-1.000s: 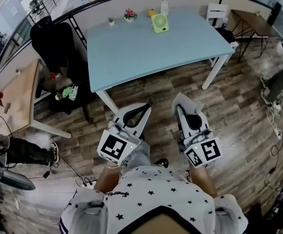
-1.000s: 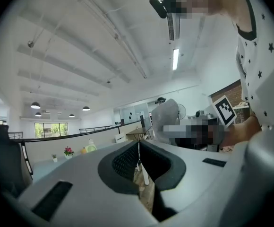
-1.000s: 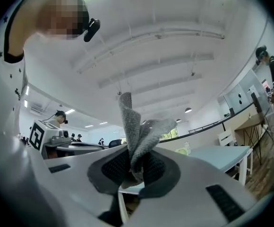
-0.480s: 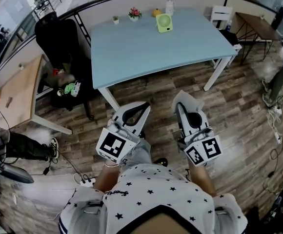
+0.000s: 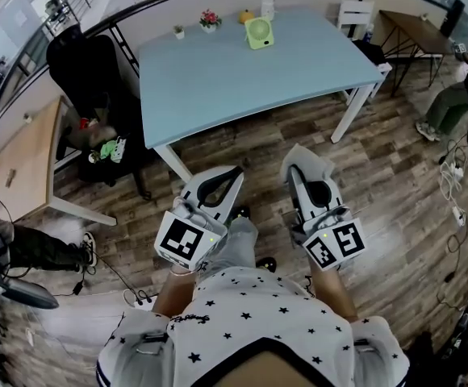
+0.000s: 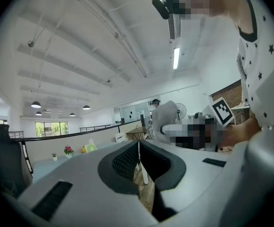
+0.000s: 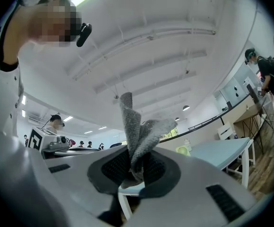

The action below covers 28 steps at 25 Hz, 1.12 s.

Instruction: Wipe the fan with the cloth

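Observation:
The small pale green fan point(image 5: 259, 32) stands at the far edge of the light blue table point(image 5: 242, 79), well ahead of both grippers. It also shows small in the left gripper view as the fan point(image 6: 90, 147) and in the right gripper view as the fan point(image 7: 182, 150). My right gripper point(image 5: 296, 168) is shut on a grey cloth point(image 7: 137, 136), which sticks up crumpled from the jaws; the cloth point(image 5: 307, 161) drapes over the gripper's tip. My left gripper point(image 5: 232, 173) is shut with nothing in it. Both are held low over the wooden floor, short of the table's near edge.
A black office chair point(image 5: 89, 79) stands left of the table and a wooden desk point(image 5: 20, 164) further left. A potted flower point(image 5: 210, 18) and small items sit beside the fan. A white chair point(image 5: 355, 14) and a person's legs point(image 5: 452, 103) are at the right.
Both grippers keep the same pose in front of me. The view has swayed a little, and the person at the right edge has shifted.

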### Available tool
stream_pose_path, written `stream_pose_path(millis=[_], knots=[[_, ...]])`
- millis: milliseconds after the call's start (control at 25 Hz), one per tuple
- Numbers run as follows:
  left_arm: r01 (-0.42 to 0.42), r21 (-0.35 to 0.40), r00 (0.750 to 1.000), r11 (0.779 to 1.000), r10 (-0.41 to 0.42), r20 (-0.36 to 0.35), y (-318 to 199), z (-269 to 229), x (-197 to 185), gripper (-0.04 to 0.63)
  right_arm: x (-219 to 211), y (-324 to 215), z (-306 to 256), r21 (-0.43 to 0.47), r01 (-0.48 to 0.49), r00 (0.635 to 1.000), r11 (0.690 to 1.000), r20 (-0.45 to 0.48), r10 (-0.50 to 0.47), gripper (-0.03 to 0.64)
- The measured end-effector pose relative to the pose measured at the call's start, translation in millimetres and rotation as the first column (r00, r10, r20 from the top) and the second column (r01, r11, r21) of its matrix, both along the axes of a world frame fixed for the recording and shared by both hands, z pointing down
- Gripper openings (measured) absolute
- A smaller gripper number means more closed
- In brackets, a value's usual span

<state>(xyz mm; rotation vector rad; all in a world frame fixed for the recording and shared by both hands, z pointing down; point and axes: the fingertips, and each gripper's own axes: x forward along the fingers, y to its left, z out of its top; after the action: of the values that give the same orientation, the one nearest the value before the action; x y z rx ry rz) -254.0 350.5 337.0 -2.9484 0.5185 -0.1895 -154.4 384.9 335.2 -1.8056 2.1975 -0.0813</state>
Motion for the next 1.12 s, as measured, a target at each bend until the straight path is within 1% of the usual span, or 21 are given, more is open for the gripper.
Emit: stream_pose_path(millis=[240,560,680,800,880,1120], knots=[[-0.045,-0.003,0.999,0.999,0.045,0.008,-11.3,3.6,21.1,0.031,21.7,-4.1,2.4,-0.011,-0.048,0.999,0.999,0.009,0.048,0.043],[-0.120,-0.008,0.992,0.993,0.119,-0.027,-34.5,-0.7,73.4,0.032,70.8,-16.0,0.9,-0.032,-0.126,0.992,0.992,-0.013,0.126,0.044],[-0.149,-0.002,0.988,0.989,0.149,-0.037,-46.2,0.3,92.5,0.031,87.7,-29.0,0.9,-0.041,-0.138,0.990,0.990,-0.014,0.137,0.044],[-0.147,-0.025,0.989,0.989,0.146,-0.038,-64.5,0.4,108.6,0.032,101.5,-46.4,0.5,-0.049,-0.143,0.990,0.989,-0.020,0.142,0.044],[-0.149,-0.024,0.988,0.989,0.148,-0.034,-78.3,2.7,116.5,0.032,109.4,-59.3,1.1,-0.053,-0.146,0.989,0.988,-0.027,0.145,0.044],[-0.155,-0.051,0.987,0.987,0.153,-0.050,-123.9,10.3,143.2,0.032,134.3,-109.1,6.1,-0.083,-0.140,0.990,0.987,-0.036,0.137,0.044]])
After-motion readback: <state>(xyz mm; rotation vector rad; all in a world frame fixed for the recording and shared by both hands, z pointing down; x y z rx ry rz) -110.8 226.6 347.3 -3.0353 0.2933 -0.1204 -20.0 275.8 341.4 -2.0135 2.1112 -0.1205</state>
